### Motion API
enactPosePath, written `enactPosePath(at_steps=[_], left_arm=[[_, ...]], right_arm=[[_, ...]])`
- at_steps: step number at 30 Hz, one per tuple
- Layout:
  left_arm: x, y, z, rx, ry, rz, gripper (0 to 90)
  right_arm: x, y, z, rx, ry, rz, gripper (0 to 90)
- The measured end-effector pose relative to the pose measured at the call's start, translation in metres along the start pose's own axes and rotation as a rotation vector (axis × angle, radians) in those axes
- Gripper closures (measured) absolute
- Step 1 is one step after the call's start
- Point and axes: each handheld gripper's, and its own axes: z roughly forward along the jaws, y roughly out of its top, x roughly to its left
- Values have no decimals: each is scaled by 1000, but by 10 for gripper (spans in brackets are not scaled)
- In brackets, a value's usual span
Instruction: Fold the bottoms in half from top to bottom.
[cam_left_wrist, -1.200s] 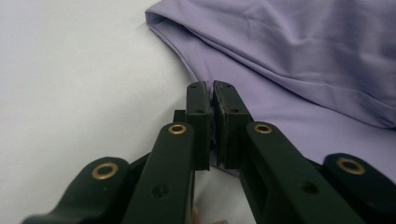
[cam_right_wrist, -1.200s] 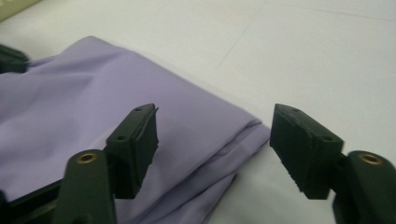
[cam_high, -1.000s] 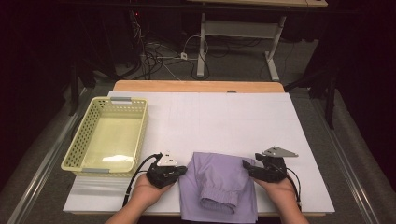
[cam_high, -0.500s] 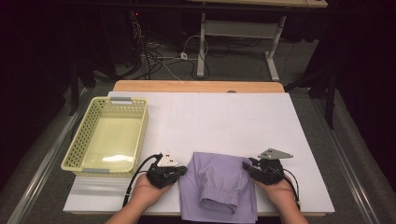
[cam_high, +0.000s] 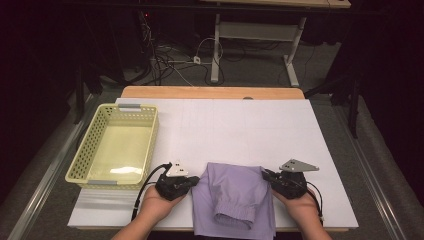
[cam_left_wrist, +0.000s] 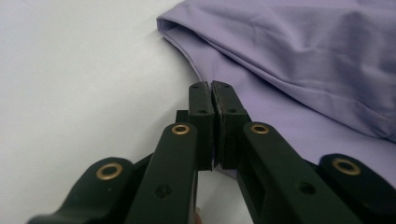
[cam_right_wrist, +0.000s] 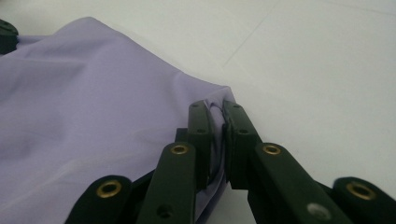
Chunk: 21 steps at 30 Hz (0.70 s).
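where the white surface (cam_high: 235, 125) runs out toward the near edge, a folded purple garment (cam_high: 235, 197) lies flat at the middle, its elastic cuff (cam_high: 231, 218) turned toward the person and its near end hanging just over the edge. a yellow basket (cam_high: 150, 145) stands at the left, well apart from the cloth. the garment sits between the two hands. the left hand-held gripper (cam_high: 192, 181) lies at the cloth's left edge, near its far left corner; in the left gripper view its jaws are pressed together with a thin fold of the purple edge pinched between the pads (cam_left_wrist: 212, 126). the right hand-held gripper (cam_high: 266, 175) is at the far right corner of the cloth; its jaws have just been closing, and in the right gripper view they clamp a bunched fold of that corner (cam_right_wrist: 215, 140).
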Motion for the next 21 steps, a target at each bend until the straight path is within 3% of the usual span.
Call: enactPosePath(at_steps=[5, 21], left_arm=[[1, 9, -2, 2, 20, 23, 855], [18, 27, 2, -15, 85, -10, 854]], right_arm=[[0, 3, -2, -16, 4, -3, 833], [-5, 14, 6, -50, -6, -5, 832]])
